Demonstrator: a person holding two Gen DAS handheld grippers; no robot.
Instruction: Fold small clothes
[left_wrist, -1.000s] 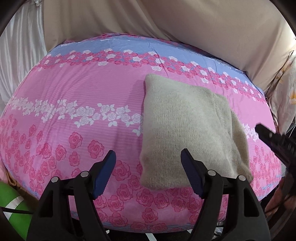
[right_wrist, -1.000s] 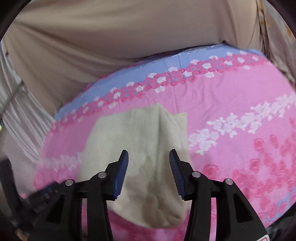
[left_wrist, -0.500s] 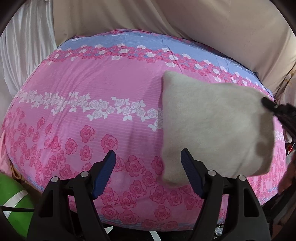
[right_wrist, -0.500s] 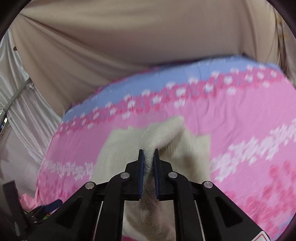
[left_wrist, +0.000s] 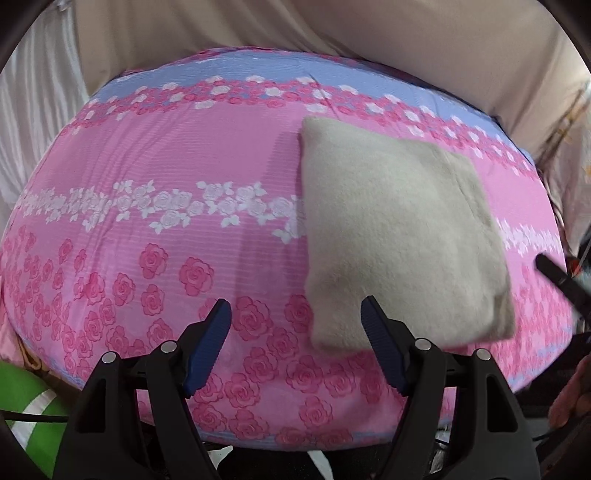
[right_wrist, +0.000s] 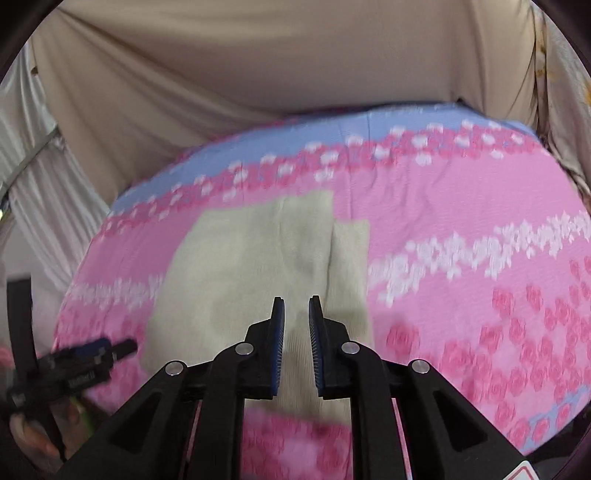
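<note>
folded beige knit (left_wrist: 391, 236) flat on rose-print bed (left_wrist: 177, 192). left tongs (left_wrist: 295, 343) spread wide, empty, near knit's front edge. right tongs (right_wrist: 296, 341) narrowly parted above knit, pinching nothing.

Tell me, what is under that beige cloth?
The cloth lies folded on a pink rose-print sheet, which shows all around it. A lower layer of the cloth itself peeks out at one edge. Anything else beneath is covered.

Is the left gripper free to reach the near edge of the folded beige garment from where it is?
Probably yes. The left gripper is open, and the beige garment lies flat just ahead on the pink floral sheet, with nothing between.
</note>
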